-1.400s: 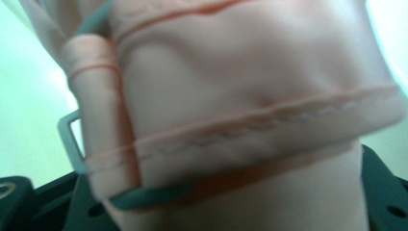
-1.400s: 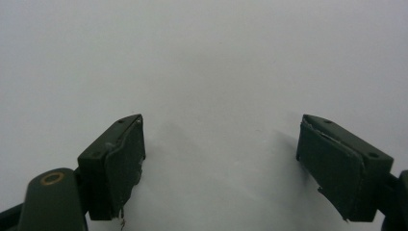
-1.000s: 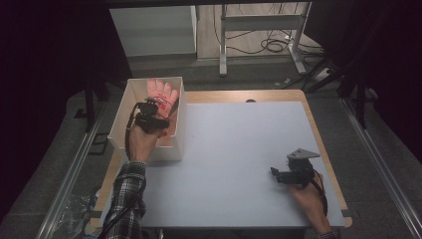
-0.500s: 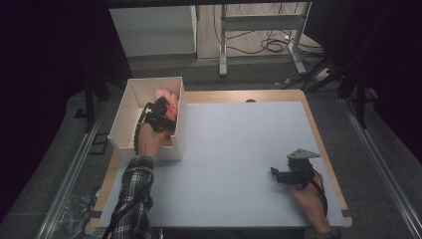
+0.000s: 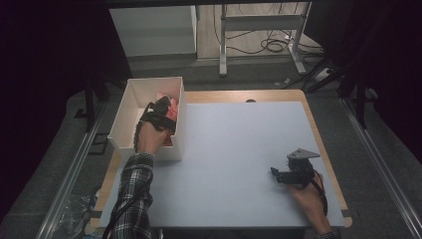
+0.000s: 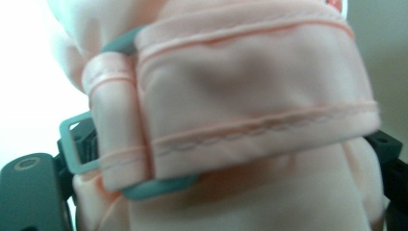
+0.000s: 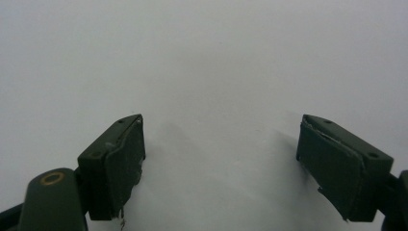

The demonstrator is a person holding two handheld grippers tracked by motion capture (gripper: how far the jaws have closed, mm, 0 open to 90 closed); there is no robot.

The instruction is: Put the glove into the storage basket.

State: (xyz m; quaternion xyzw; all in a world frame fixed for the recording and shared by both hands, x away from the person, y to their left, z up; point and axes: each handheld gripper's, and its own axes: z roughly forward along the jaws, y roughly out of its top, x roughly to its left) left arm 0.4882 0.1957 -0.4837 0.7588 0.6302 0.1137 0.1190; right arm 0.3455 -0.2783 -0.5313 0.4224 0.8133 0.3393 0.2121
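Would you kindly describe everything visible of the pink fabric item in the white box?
The pink fabric item looks like soft, pale peach cloth with stitched hems. A folded band wraps across it, and a narrower strap loops through a grey-green plastic buckle. It lies bunched inside the white box at the table's left edge, with the left claw reaching in against it; its jaws flank the cloth.

I am working in what looks like a lab or test room: a pale table (image 5: 239, 149) edged in wood, dark curtains at both sides, loose cables (image 5: 271, 46) on the floor beyond the far edge (beside a metal stand (image 5: 259, 30)).
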